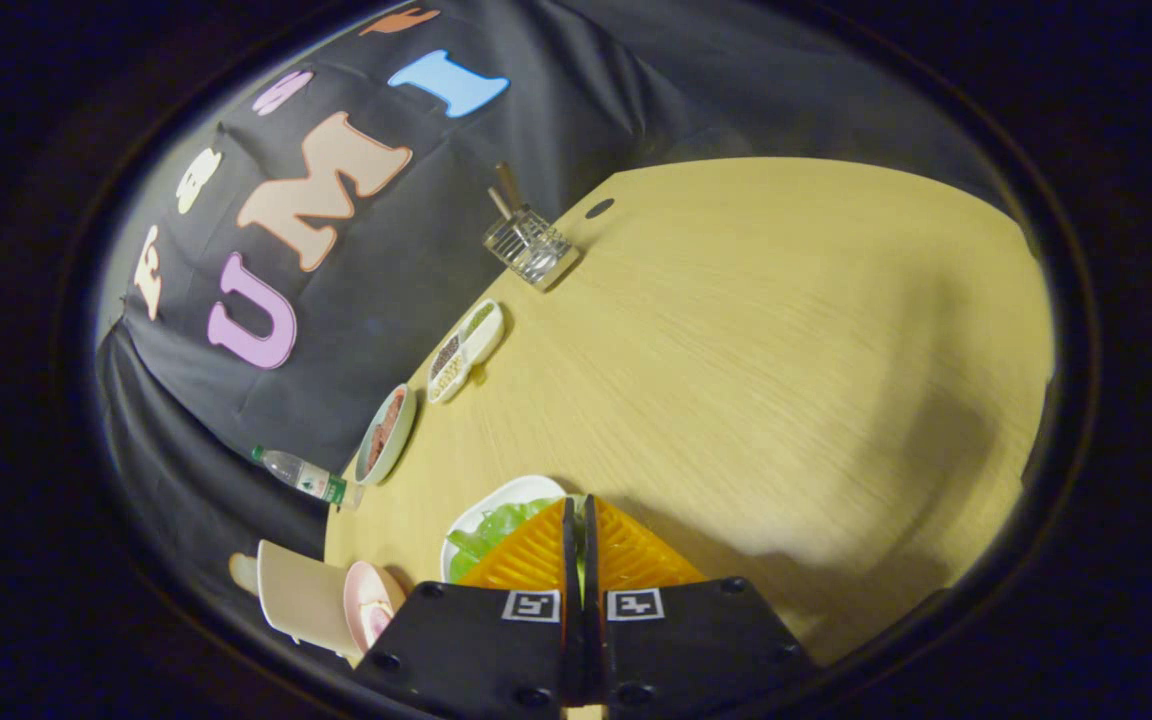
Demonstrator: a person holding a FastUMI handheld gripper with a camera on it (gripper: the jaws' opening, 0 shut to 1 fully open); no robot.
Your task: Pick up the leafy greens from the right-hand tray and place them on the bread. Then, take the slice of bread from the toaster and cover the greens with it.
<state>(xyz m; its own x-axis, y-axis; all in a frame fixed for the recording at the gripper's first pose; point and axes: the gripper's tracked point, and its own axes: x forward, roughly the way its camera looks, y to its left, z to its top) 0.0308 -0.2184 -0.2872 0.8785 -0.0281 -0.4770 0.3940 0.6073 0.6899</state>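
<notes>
The leafy greens [491, 528] lie pale green on a white tray [511, 492], just under and to the left of my fingertips. My gripper [577, 508] has its fingers pressed almost together, and a thin sliver of green shows in the narrow slit between them. Far beyond the fingers, by the cloth wall, stands a wire-sided toaster [532, 246] with a brown slice of bread [507, 187] sticking up out of it. A small pink plate [372, 602] sits to the left of the gripper body; what it holds is too blurred to tell.
Along the wall edge of the wooden table [786, 350] sit a divided white dish of grains [464, 350], a bowl with brown contents [384, 432] and a lying water bottle [304, 476]. A beige board [301, 592] leans beside the pink plate.
</notes>
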